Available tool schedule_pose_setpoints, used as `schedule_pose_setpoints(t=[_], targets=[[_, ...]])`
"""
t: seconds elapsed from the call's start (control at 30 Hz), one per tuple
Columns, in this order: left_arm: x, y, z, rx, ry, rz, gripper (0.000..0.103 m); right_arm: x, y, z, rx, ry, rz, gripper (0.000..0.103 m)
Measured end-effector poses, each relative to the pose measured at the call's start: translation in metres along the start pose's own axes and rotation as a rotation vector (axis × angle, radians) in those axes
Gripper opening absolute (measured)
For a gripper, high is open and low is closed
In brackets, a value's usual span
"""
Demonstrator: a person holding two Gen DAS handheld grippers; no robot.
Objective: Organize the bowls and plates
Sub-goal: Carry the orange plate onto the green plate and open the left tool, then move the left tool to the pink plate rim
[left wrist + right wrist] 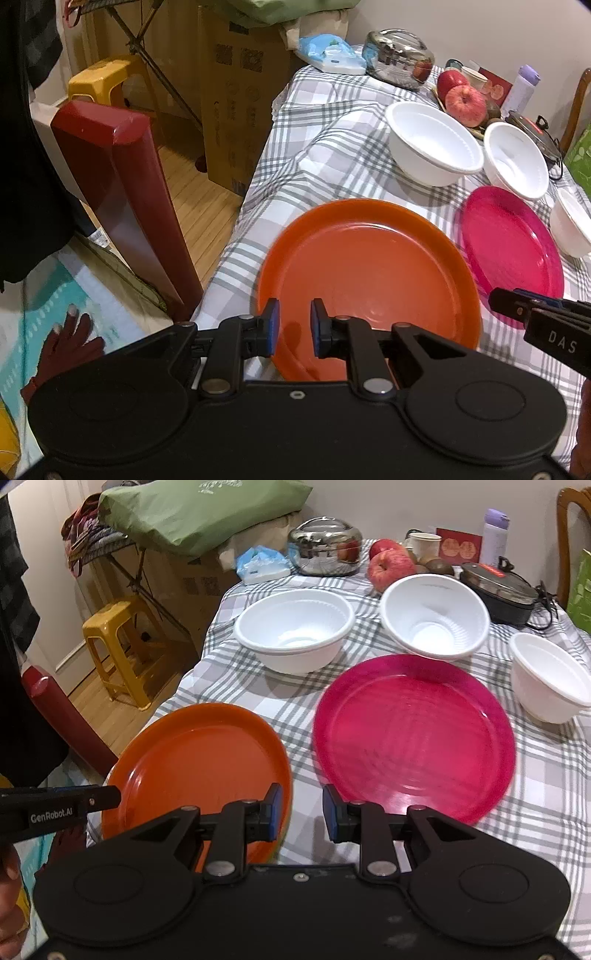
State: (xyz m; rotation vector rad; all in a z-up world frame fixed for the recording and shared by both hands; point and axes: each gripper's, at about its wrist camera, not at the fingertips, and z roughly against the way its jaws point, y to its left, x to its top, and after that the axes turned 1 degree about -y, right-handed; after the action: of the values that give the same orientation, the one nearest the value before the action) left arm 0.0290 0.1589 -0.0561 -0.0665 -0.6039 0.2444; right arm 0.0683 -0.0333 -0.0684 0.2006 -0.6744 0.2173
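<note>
Nothing looked sorted yet: the orange plate [365, 280] and pink plate [413, 734] lay apart near the table's front edge, three bowls [295, 627] stood separately behind, and both the left gripper [293, 326] and right gripper [301, 810] were spread, holding nothing.

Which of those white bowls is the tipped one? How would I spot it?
Start at the pink plate on the checked tablecloth. Just behind its far rim sits the middle white bowl. Unlike the two upright bowls beside it, it leans, showing its inside.
</note>
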Motion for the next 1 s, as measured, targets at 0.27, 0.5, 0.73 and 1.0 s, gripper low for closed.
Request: schedule_pose_setpoints(t=[0.27, 0.5, 0.73, 1.0], targets=[[-0.005, -0.026, 0.003, -0.004, 0.056, -0.005, 0.023, -0.010, -0.017, 0.019, -0.002, -0.021, -0.034, 0.027], [-0.008, -0.065, 0.013, 0.019, 0.076, -0.060, 0.023, -0.024, -0.036, 0.027, -0.030, 0.024, 0.001, 0.027], [-0.003, -0.095, 0.027, -0.016, 0.097, -0.073, 0.023, -0.022, -0.070, 0.050, -0.092, -0.005, -0.072, 0.027], [-0.001, -0.125, 0.038, -0.061, 0.060, -0.168, 0.023, -0.029, -0.097, 0.071, -0.145, -0.054, -0.136, 0.027]])
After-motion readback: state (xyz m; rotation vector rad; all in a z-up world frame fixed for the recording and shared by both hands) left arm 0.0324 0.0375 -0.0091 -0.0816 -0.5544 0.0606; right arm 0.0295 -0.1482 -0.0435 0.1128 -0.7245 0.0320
